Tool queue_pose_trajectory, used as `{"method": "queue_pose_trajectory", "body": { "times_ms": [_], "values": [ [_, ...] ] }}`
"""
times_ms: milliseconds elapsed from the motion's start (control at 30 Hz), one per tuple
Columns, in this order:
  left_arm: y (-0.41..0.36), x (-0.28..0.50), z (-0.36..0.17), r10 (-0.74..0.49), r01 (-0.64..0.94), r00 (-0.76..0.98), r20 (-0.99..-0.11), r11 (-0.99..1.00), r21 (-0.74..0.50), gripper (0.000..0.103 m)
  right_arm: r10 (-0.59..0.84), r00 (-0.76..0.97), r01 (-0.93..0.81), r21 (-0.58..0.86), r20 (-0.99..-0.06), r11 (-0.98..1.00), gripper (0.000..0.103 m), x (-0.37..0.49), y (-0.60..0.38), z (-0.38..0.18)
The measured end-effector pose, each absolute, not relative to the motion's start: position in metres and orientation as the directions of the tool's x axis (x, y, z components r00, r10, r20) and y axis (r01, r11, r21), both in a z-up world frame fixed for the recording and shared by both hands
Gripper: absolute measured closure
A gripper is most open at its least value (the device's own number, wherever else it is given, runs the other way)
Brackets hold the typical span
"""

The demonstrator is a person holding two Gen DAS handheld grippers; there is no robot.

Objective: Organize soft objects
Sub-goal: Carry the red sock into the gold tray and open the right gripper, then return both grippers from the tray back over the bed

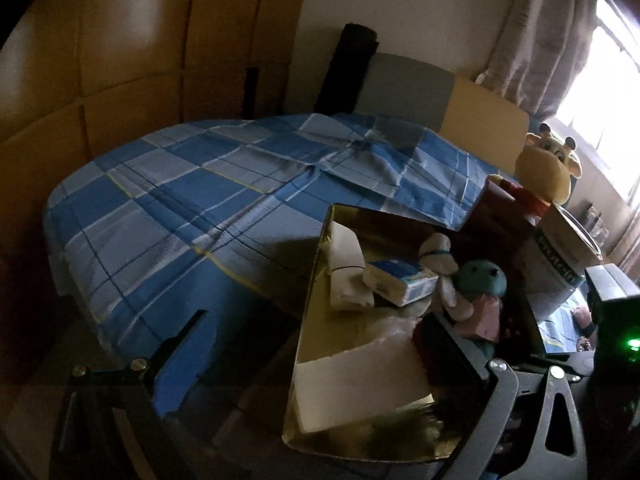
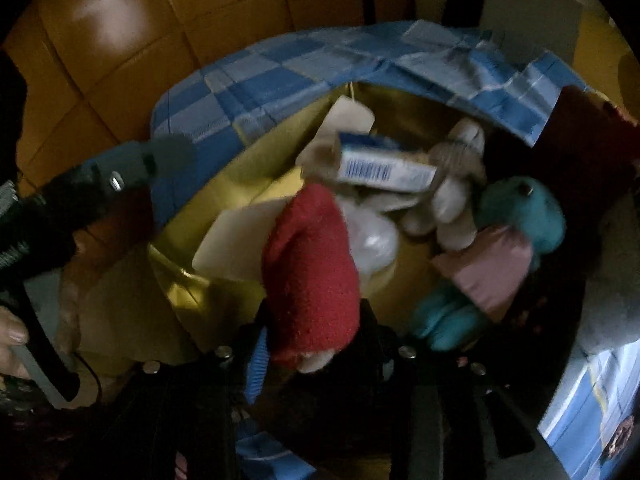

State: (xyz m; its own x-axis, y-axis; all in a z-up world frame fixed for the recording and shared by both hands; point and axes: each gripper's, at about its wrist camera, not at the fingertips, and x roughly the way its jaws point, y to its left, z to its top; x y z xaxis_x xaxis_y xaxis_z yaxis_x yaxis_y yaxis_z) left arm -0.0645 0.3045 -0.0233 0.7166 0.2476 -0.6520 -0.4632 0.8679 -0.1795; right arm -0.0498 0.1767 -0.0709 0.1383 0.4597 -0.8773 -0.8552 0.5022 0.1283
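An open box with a gold lining (image 1: 320,248) stands on the bed and holds soft things: a teal bear in a pink dress (image 1: 480,276), a white plush (image 1: 438,256), a tissue pack (image 1: 404,282) and a folded white cloth (image 1: 346,268). My left gripper (image 1: 316,318) is open in front of the box, its fingers straddling the near corner without touching anything. My right gripper (image 2: 316,320) points down into the box (image 2: 248,160) with a red soft toy (image 2: 312,264) between its fingers. Dark and blur hide whether the pads press on it. Below it lie the tissue pack (image 2: 384,168) and the teal bear (image 2: 524,208).
The bed wears a blue plaid sheet (image 1: 192,200). A yellow giraffe plush (image 1: 548,168) sits on a printed carton (image 1: 560,248) right of the box, with a dark red box (image 1: 500,208) beside it. Wooden wardrobe doors (image 1: 120,60) stand behind. A hand (image 2: 12,332) holds the left gripper's handle.
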Motion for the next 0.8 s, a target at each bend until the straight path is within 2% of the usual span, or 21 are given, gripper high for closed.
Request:
{"method": "queue_pose_trajectory", "body": {
  "times_ms": [133, 200, 400, 800],
  "values": [
    [0.301, -0.066, -0.022, 0.231, -0.444, 0.725, -0.649, 0.877, -0.183, 0.0, 0.463, 0.148, -0.838, 0.138, -0.874, 0.528, 0.054, -0.056, 0.17, -0.067],
    [0.297, -0.067, -0.02, 0.222, -0.428, 0.732, -0.644, 0.886, -0.181, 0.0, 0.483, 0.166, -0.83, 0.143, -0.86, 0.54, 0.046, -0.058, 0.162, -0.06],
    [0.278, -0.064, -0.012, 0.194, -0.375, 0.75, -0.632, 0.912, -0.165, 0.0, 0.537, 0.216, -0.797, 0.17, -0.816, 0.58, 0.046, -0.054, 0.13, -0.035],
    [0.226, -0.051, -0.004, 0.126, -0.237, 0.769, -0.627, 0.967, -0.097, 0.0, 0.488, 0.379, -0.676, 0.125, -0.786, 0.726, 0.046, -0.035, 0.044, -0.013]
  ]
}}
